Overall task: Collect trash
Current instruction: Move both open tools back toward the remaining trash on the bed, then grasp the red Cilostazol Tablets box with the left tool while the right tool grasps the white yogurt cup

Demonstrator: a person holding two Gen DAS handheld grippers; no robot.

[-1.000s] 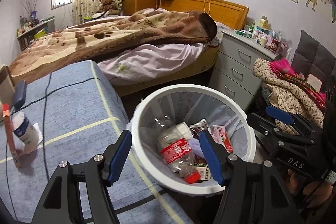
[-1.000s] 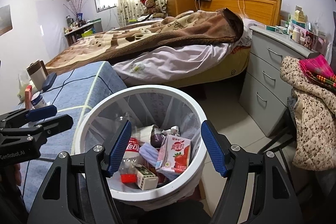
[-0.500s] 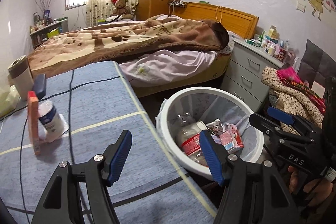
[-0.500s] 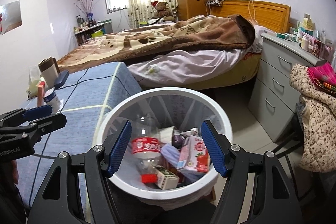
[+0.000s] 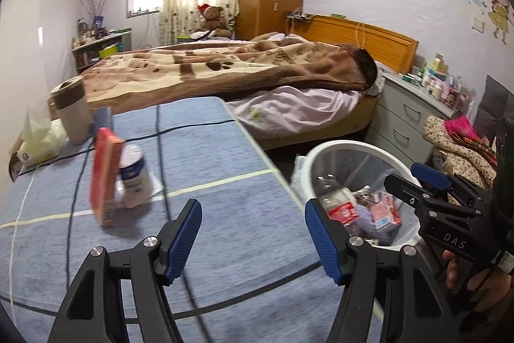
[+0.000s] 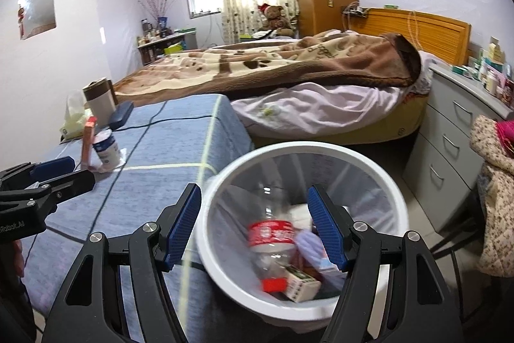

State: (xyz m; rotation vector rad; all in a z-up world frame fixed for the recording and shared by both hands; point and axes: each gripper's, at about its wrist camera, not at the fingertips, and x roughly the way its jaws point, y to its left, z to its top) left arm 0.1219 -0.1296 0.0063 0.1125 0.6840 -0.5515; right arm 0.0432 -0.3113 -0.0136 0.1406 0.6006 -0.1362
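Now the left gripper (image 5: 253, 241) gapes empty, orange box (image 5: 104, 177) ahead-left of its fingers. Right gripper (image 6: 255, 230) gapes empty too, trash bin (image 6: 398, 201) beyond its fingers.

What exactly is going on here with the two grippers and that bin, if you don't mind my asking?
A person is collecting trash in a bedroom with a handheld gripper in each hand. Both the left gripper and the right gripper are open and hold nothing. The white bin beside the blue-covered table already holds a plastic bottle, a pink carton and a small box. On the table stand an orange box and a small white container, not yet picked up.
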